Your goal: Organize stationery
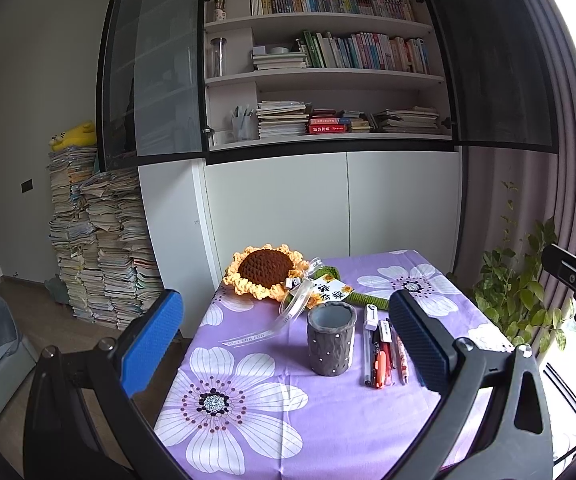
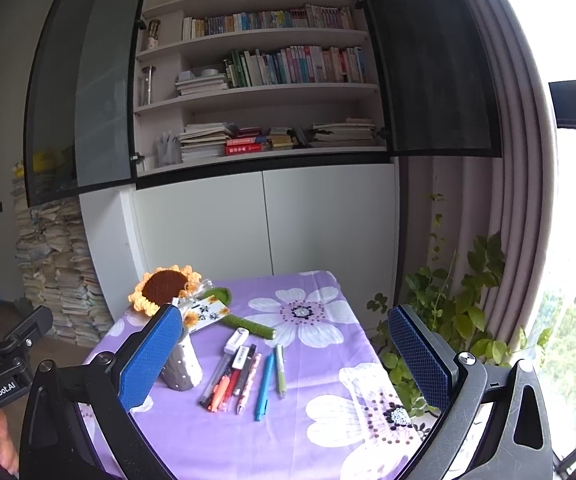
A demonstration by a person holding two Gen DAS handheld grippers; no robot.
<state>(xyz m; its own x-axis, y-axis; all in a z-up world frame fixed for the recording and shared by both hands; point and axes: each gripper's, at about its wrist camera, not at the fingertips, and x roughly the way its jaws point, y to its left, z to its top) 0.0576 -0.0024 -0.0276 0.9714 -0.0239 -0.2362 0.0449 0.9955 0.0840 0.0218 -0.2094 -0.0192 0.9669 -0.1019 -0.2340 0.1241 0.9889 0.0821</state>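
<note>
Grippers first: both are held up above the near edge of the table, aimed forward and a bit down at it, and neither one touches anything. Left gripper (image 1: 288, 344) has its blue pads spread wide with nothing between them, and from its camera the grey pen cup (image 1: 331, 340) sits right in that gap, well beyond the fingertips. Right gripper (image 2: 284, 356) is the same deal, jaws wide and empty, hovering over the near right part of the table with the row of pens (image 2: 244, 376) framed between its fingers. A bit of a hand (image 2: 6, 436) shows at the lower left of the right camera, under the left tool.

Stationery is all still out on the table. The pens lie side by side just right of the cup, roughly parallel, tips toward the camera; a blue pen (image 2: 264, 386) and a green pen (image 2: 280, 370) are on the right end of the row. The cup stands upright and looks empty inside.

Table has a purple cloth (image 1: 327, 432) with big white flowers. A crochet sunflower (image 1: 266, 276) with ribbon and a tag lies at the back. Behind that are white cabinets, an open bookshelf (image 1: 327, 56) crammed with books, a tall stack of papers (image 1: 100, 252) on the floor at left, and a leafy plant (image 2: 459, 312) by the curtain and window on the right.
</note>
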